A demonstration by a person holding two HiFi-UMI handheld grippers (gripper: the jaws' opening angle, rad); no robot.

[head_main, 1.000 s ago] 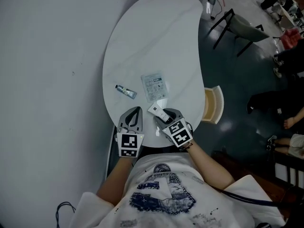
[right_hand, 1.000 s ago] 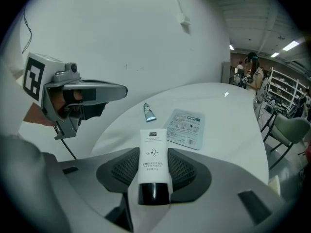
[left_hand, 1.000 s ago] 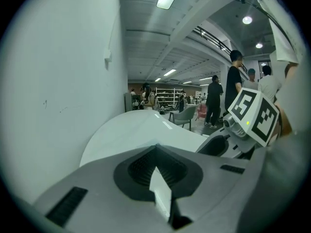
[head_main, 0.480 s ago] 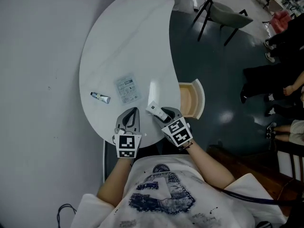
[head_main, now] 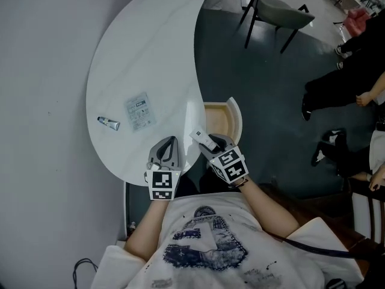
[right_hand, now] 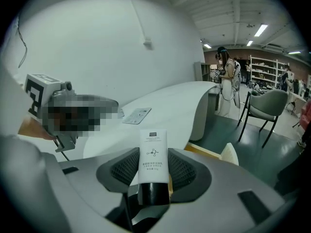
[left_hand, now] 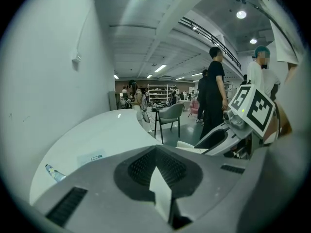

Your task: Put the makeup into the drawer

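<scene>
A white makeup tube (right_hand: 153, 157) with a black cap is clamped between the jaws of my right gripper (right_hand: 153, 153). In the head view that right gripper (head_main: 209, 144) holds the tube (head_main: 202, 139) over the table's near right edge, just in front of the open wooden drawer (head_main: 219, 119). The drawer (right_hand: 217, 153) also shows past the tube in the right gripper view. My left gripper (head_main: 169, 139) hovers shut and empty over the white table (head_main: 150, 47); its pads (left_hand: 160, 169) meet. A flat sachet (head_main: 139, 111) and a small tube (head_main: 109, 123) lie on the table to the left.
A grey wall runs along the table's left side. A chair (head_main: 274, 8) stands on the dark floor beyond the drawer. People (left_hand: 214, 91) stand on the right. The sachet (right_hand: 137, 115) lies ahead on the left in the right gripper view.
Both grippers have travelled right along the table's near edge, away from the sachet and small tube. The right one, still holding the white tube, now sits beside the open drawer.
</scene>
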